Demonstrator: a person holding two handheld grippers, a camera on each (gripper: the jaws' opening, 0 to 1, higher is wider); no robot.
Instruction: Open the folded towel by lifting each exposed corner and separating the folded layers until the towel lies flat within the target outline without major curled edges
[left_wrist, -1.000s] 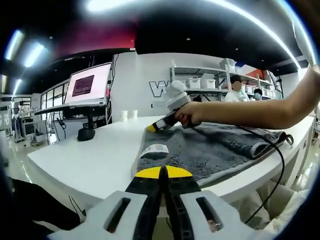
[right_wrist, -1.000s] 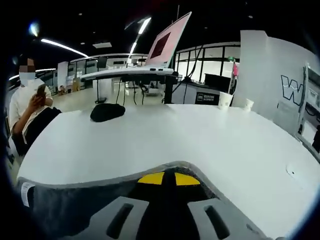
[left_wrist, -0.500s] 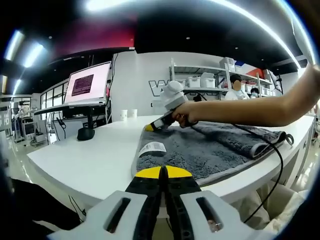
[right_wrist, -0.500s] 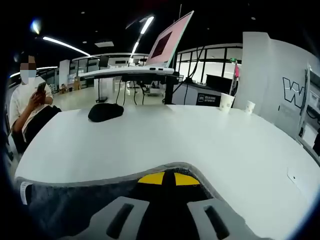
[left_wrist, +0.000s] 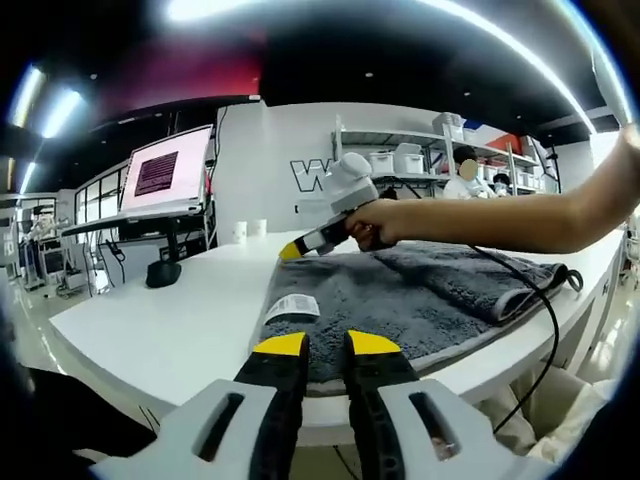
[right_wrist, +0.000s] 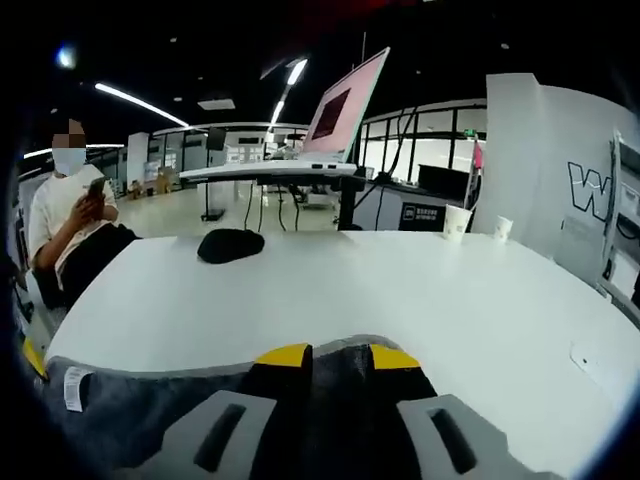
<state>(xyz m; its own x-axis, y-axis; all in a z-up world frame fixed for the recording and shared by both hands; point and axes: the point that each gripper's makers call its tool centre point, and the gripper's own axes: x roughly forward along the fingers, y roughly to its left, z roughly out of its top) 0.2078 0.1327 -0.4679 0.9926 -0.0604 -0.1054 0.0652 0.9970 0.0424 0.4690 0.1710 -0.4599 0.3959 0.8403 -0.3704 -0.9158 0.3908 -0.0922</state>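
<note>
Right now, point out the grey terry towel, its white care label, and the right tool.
grey terry towel (left_wrist: 420, 300), left gripper view, middle of the open pile surface.
white care label (left_wrist: 292, 307), left gripper view, centre of the tag.
right tool (left_wrist: 290, 250), left gripper view, yellow tips at the towel's far edge.

Both views low over table (left_wrist: 170, 320), sharing towel (left_wrist: 400, 300)

Parted tongs (right_wrist: 337, 356) over grey towel (right_wrist: 150, 410)

Bare table (right_wrist: 330, 290) beyond the towel (left_wrist: 420, 300); two cups (right_wrist: 478, 224) stand far off.
</note>
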